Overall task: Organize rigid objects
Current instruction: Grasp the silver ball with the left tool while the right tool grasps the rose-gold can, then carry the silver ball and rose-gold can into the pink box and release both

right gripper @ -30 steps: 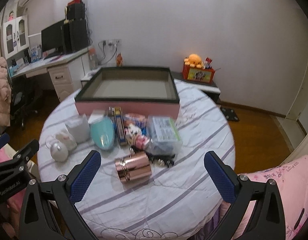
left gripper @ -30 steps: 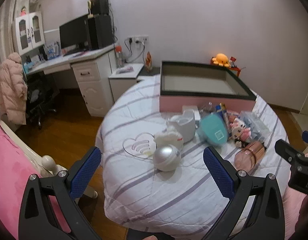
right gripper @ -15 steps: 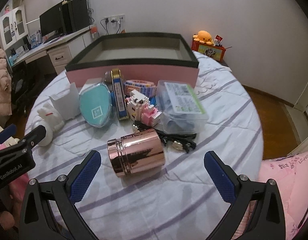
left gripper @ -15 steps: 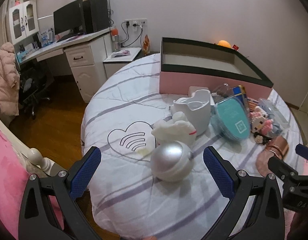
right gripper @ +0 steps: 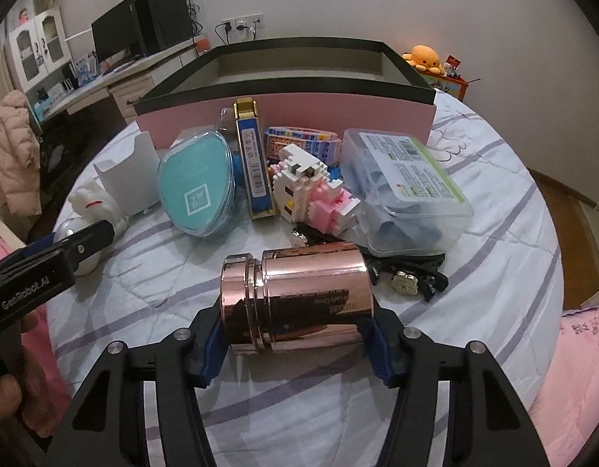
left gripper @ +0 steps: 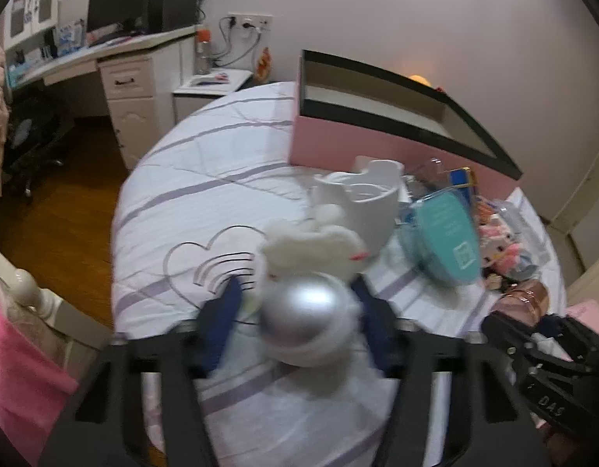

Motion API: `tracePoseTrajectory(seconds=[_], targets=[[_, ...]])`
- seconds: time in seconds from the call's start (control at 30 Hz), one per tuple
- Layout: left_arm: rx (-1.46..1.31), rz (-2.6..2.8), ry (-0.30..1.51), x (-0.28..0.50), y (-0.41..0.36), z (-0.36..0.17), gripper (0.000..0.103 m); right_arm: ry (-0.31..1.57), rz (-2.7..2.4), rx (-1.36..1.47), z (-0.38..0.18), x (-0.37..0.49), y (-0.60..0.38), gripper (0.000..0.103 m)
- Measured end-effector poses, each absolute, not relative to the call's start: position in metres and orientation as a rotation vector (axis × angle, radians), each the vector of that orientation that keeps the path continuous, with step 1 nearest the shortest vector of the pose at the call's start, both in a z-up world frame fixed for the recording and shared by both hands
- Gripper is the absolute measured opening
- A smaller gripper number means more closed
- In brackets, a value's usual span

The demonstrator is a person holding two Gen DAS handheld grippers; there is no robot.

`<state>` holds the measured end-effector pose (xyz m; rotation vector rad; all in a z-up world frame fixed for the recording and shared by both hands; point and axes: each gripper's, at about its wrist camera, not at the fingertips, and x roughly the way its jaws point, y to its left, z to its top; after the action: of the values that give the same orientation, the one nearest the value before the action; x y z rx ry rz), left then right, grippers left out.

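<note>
A silver dome-shaped object (left gripper: pixel 307 317) lies near the table's front left, between the blue pads of my left gripper (left gripper: pixel 299 327); the pads stand close on both sides, blurred, contact unclear. A white plush rabbit (left gripper: pixel 311 247) lies just behind it. A rose-gold cylinder (right gripper: pixel 295 299) lies on its side between the pads of my right gripper (right gripper: pixel 295 342), which touch its two ends. A pink open box with a black rim (right gripper: pixel 299 113) stands at the back of the table.
Between the box and the grippers lie a white holder (right gripper: pixel 128 179), a teal oval case (right gripper: pixel 198 186), a blue-and-gold pack (right gripper: pixel 252 163), a block-built figure (right gripper: pixel 311 186), a clear lidded container (right gripper: pixel 404 190) and black clips (right gripper: pixel 408 272). A desk (left gripper: pixel 116 74) stands at the left.
Both grippers have moved forward and down and their jaws have narrowed: the left around the silver dome, the right onto the rose-gold cylinder.
</note>
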<state>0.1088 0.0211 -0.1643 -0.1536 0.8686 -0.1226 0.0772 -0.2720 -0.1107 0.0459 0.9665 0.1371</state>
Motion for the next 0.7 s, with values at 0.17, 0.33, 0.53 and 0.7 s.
tracePoseTrajectory(seconds=[0.17, 0.33, 0.53, 0.7], targets=[[-0.153, -0.130, 0.868, 0.107, 0.021, -0.160, 0.048, 0.963, 0.152, 0.069, -0.107, 0.071, -0.278, 0.059], [-0.129, -0.129, 0.825, 0.094, 0.023, -0.142, 0.048, 0.951, 0.166, 0.086, -0.098, 0.062, -0.283, 0.059], [-0.097, -0.142, 0.771, 0.090, 0.018, -0.106, 0.048, 0.905, 0.200, 0.117, -0.070, 0.060, -0.286, 0.059], [-0.083, -0.148, 0.713, 0.113, 0.006, -0.071, 0.048, 0.822, 0.217, 0.103, -0.029, 0.089, -0.292, 0.059]])
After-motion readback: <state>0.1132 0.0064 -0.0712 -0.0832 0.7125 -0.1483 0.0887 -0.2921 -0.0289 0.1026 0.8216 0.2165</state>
